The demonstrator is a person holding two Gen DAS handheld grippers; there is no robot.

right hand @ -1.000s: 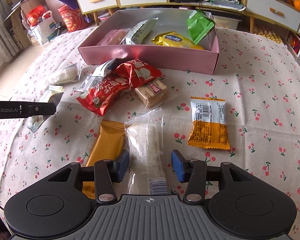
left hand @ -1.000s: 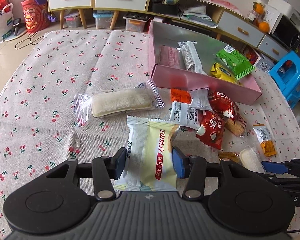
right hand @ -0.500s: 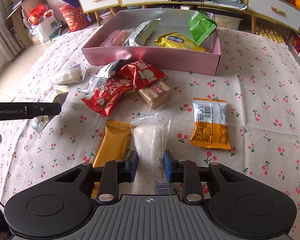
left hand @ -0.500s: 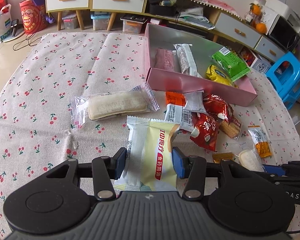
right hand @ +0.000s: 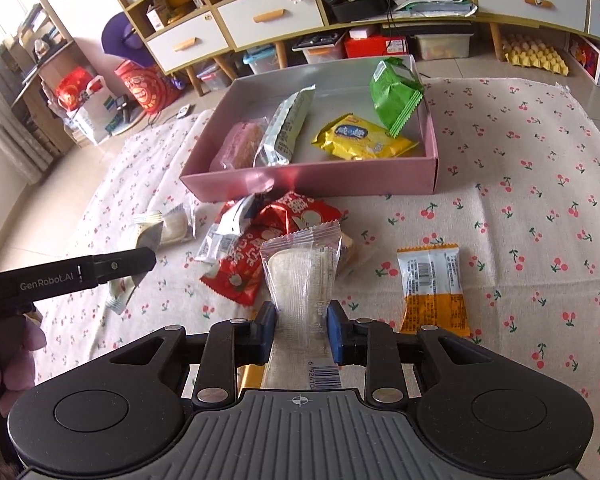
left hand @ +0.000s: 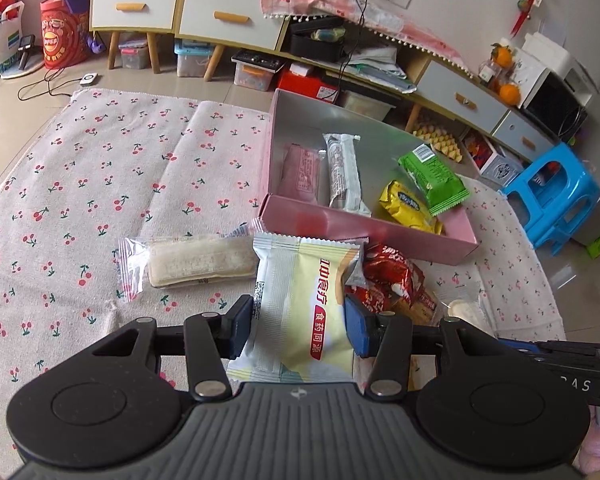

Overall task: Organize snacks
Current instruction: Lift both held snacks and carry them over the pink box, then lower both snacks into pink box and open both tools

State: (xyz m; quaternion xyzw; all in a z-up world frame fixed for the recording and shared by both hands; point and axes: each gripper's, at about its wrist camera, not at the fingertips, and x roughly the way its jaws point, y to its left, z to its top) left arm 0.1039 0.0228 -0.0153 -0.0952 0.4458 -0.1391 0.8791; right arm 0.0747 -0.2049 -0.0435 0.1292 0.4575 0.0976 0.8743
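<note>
My left gripper (left hand: pixel 298 326) is shut on a white and yellow snack pack (left hand: pixel 304 300), held above the cherry-print cloth. My right gripper (right hand: pixel 300 330) is shut on a clear-wrapped white cake (right hand: pixel 300 276), lifted off the cloth. A pink box (left hand: pixel 364 224) (right hand: pixel 312 178) lies ahead; it holds a pink bar, a silver bar, a yellow pack (right hand: pixel 360 138) and a green pack (right hand: pixel 396 94). Red packs (right hand: pixel 260 248) lie in front of the box. Another clear-wrapped cake (left hand: pixel 196 260) rests left of my left gripper.
An orange and white pack (right hand: pixel 434 288) lies on the cloth right of my right gripper, and a gold pack (right hand: pixel 250 376) sits under it. A blue stool (left hand: pixel 552 196) stands off to the right. Cabinets with drawers (right hand: pixel 260 20) line the far side.
The right gripper shut on the clear-wrapped cake and lifted it off the cloth. The left gripper rose a little with its snack pack.
</note>
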